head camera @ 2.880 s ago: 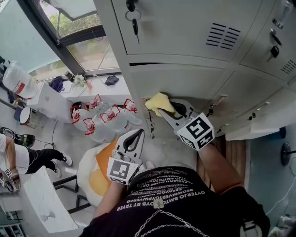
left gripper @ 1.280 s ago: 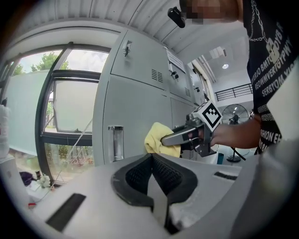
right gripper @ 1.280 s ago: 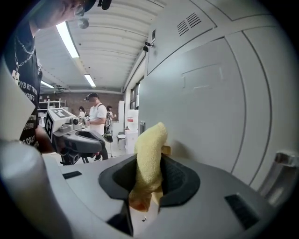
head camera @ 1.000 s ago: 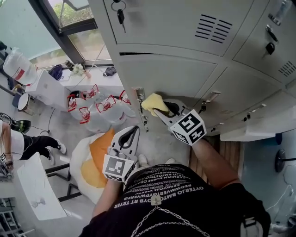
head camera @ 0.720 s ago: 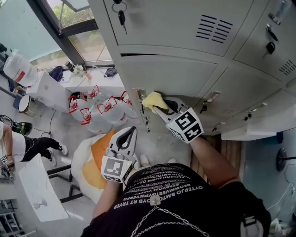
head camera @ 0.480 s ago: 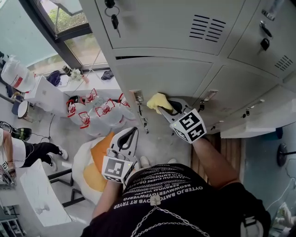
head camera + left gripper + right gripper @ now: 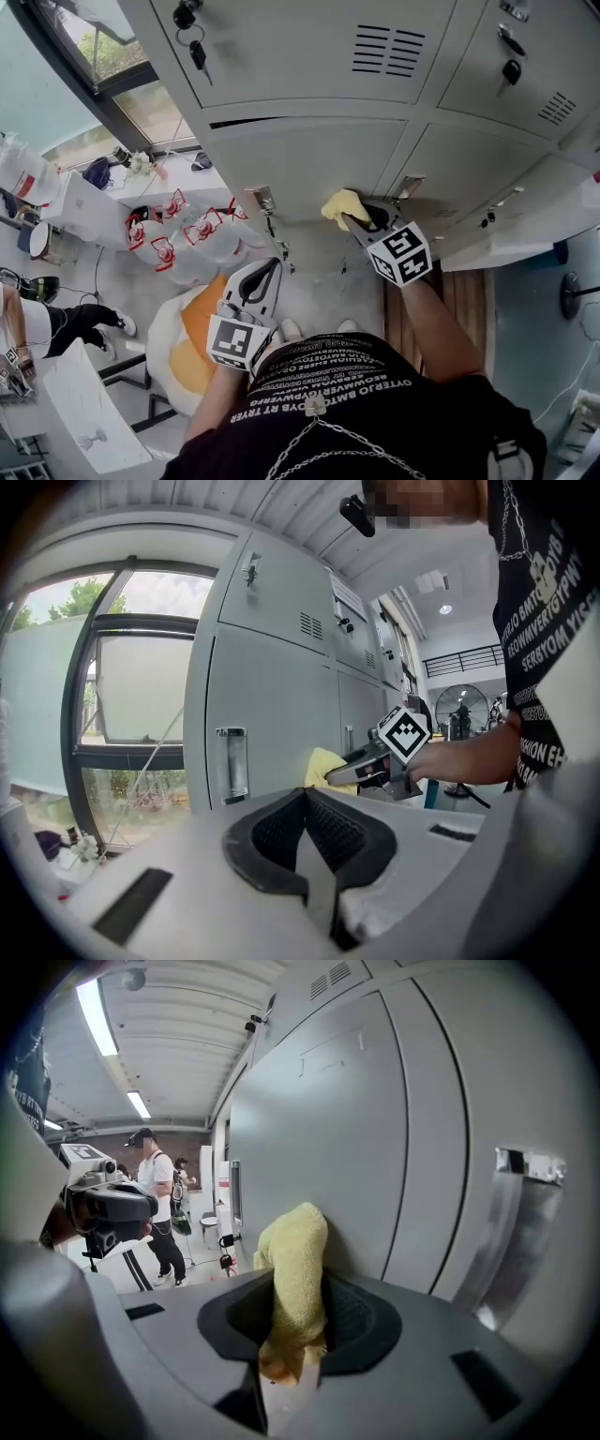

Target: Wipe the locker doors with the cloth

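Clamps the yellow cloth [image 7: 341, 204] in the right tool [image 7: 359, 218], with the cloth's free end touching a grey locker door [image 7: 309, 159] toward 1 o'clock in the head view, near a metal handle [image 7: 521, 1227]. Holds the left tool [image 7: 304, 797] clenched on nothing, low toward 7 o'clock, well apart from the cloth.

Daylight pours through a dark-framed window [image 7: 155, 108] at far left; water jugs [image 7: 183, 239] crowd the grey floor [image 7: 127, 281] below, strip lights [image 7: 94, 1016] glow overhead.
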### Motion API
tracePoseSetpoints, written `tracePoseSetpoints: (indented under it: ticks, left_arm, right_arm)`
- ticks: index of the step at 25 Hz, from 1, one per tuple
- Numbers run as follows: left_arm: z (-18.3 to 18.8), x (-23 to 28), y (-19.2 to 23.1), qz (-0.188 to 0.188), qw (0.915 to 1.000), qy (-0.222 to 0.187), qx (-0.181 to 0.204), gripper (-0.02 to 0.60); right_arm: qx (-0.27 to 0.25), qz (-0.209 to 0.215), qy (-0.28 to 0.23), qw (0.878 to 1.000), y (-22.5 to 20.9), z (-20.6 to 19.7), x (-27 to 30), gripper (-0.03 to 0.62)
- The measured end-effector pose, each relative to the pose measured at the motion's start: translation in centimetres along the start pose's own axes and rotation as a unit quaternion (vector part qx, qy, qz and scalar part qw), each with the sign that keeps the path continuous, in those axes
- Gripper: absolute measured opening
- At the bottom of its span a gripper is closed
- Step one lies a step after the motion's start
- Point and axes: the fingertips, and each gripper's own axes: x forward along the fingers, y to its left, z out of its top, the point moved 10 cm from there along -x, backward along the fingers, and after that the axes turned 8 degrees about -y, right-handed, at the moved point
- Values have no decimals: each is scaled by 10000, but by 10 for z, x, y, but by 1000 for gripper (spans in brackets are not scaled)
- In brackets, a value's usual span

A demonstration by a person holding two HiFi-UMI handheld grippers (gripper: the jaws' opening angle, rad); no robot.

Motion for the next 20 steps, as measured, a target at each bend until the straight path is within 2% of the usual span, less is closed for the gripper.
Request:
tracePoseSetpoints:
  ticks: [7,14,20]
  left_arm:
    - [-1,-2,0,35,10000,42,-9,6]
    - [-3,-16,3,237,9997,96,-21,6]
    - [-2,-32,11,496,9987,131,-4,6]
  right_arm:
    - [-96,-267,-10,9996,-5,-2,-18,109]
    - [-331,421,-181,9984,38,2,10,109]
    - [-421,929,53,9948,66,-10,54,109]
